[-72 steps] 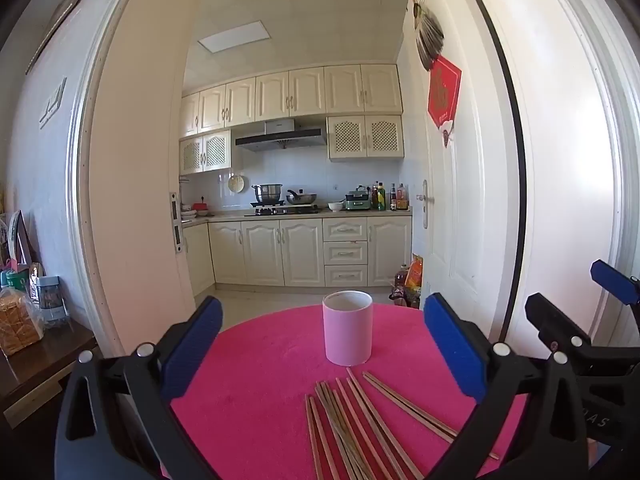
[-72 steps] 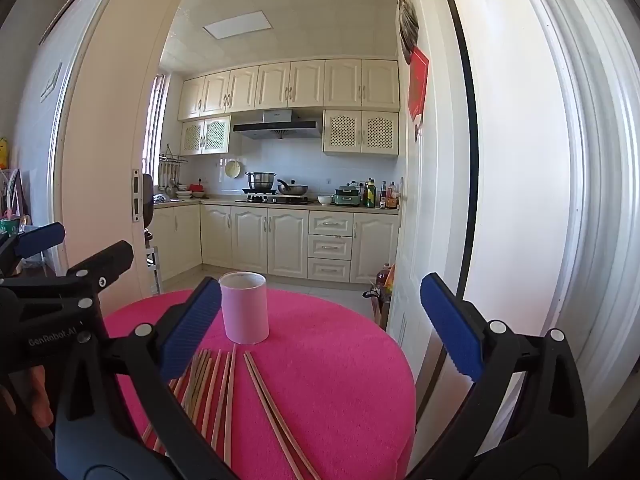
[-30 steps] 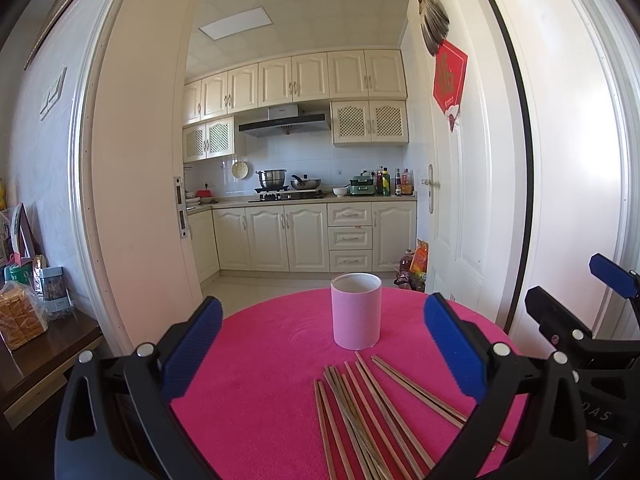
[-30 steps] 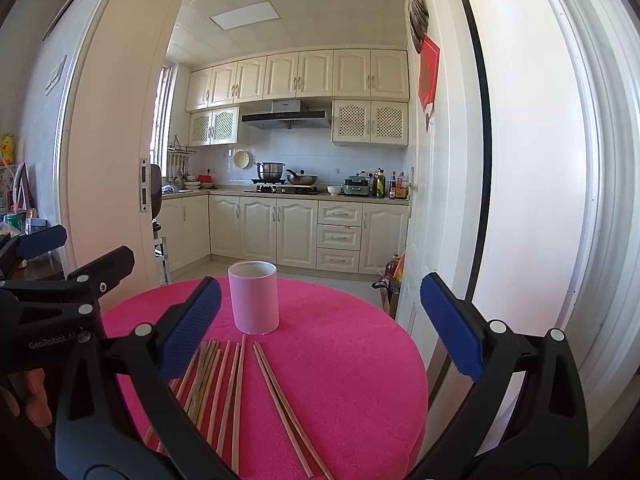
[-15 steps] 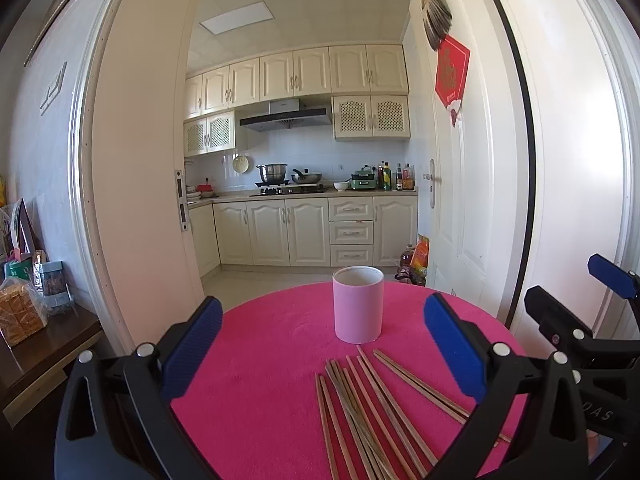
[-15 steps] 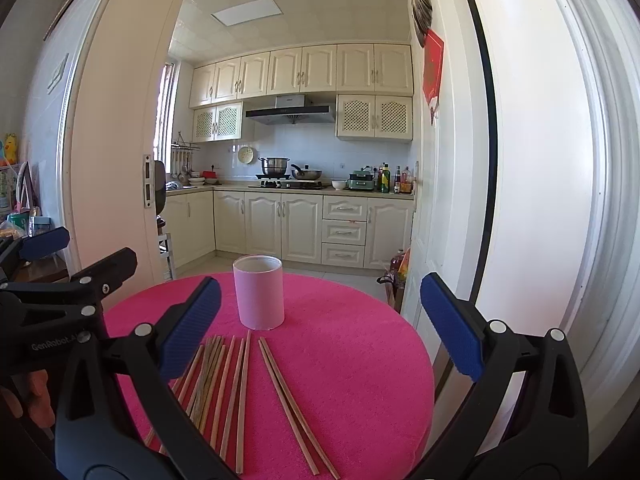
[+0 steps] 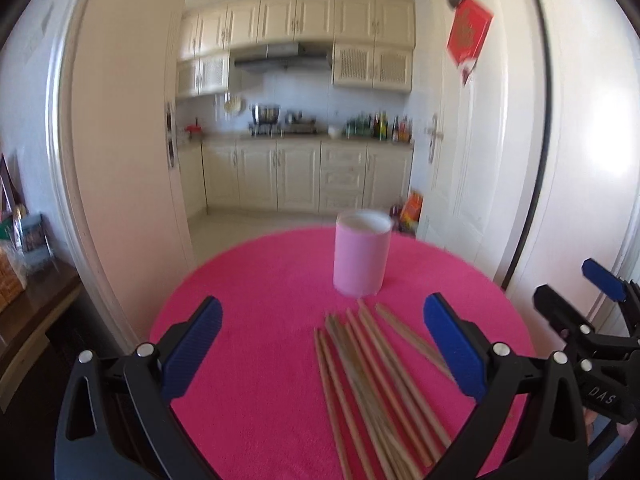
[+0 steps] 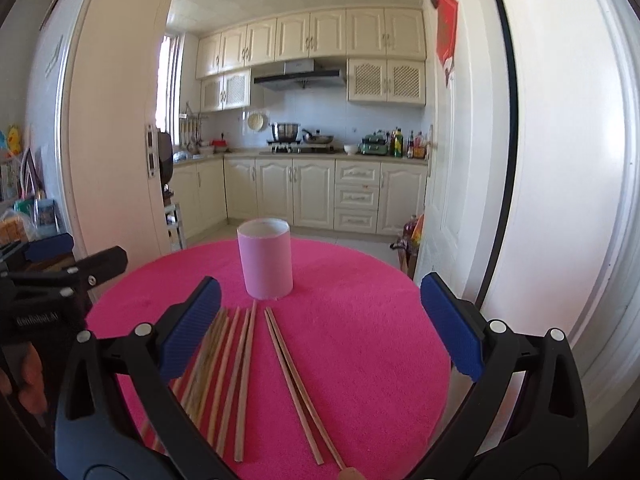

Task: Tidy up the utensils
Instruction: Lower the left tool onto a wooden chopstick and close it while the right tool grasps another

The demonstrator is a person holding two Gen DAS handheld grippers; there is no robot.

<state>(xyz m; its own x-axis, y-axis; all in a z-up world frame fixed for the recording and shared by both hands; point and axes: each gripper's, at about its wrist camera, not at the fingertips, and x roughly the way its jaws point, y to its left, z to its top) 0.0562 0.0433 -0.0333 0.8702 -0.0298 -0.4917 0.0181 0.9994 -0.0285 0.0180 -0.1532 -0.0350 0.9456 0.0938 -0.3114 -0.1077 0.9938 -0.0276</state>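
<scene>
Nearest the lens, lower frame: left hand-held gripper (image 7: 322,344) with its blue pads spread wide, nothing between them; right hand-held gripper (image 8: 320,324) likewise spread wide and empty, both above the round pink tabletop (image 8: 368,320). Each gripper also shows at the frame edge of the other's view, the right one at lower right of the left wrist view, the left one at lower left of the right wrist view. Between and just beyond the pads, wooden chopsticks (image 8: 244,364) lie flat in a loose fan at lower centre, one pair (image 8: 294,380) slightly apart to the right of the main bunch. Past their far tips, centre frame, a pink cylindrical cup (image 8: 265,258) stands upright, just beyond the chopsticks. Beyond the tabletop, an open doorway, then cream kitchen cabinets (image 8: 316,196) and a stove with pots (image 8: 286,132). Left wrist view is motion-blurred.
</scene>
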